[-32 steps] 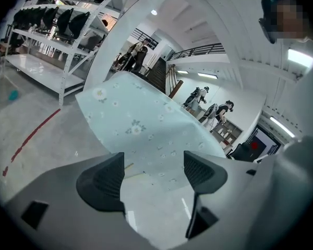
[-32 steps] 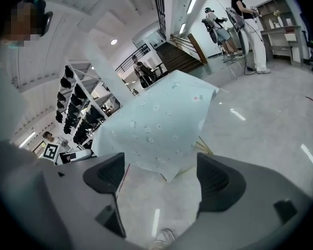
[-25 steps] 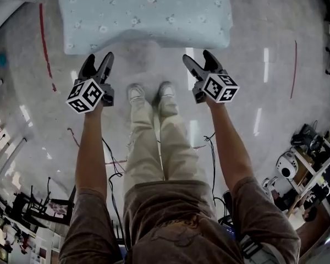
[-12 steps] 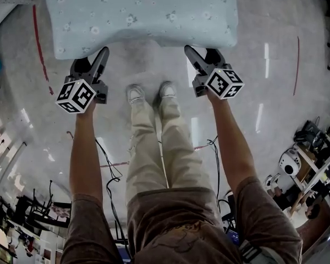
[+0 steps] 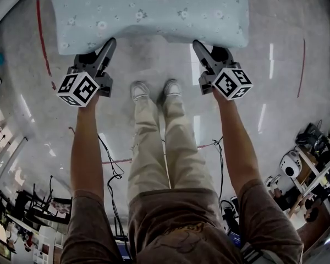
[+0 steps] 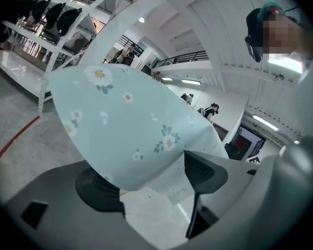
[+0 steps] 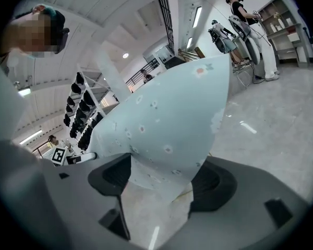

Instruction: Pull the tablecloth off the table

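Jaws of the left tool (image 5: 97, 51) and the right tool (image 5: 210, 50) are standing apart, each pair straddling a near corner of the tablecloth (image 5: 148, 10). Neither is clamping yet, and the right pair has just been closing around the fabric. Beyond them, the cloth is lying spread over the whole surface. The grasping step appears to be under way; next, both tools likely need to pinch firmly before drawing back toward the person.

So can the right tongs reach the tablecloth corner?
Likely yes: a corner of the tablecloth already hangs between the right tongs, whose jaws have just been closing but aren't pinching yet; nothing blocks them.
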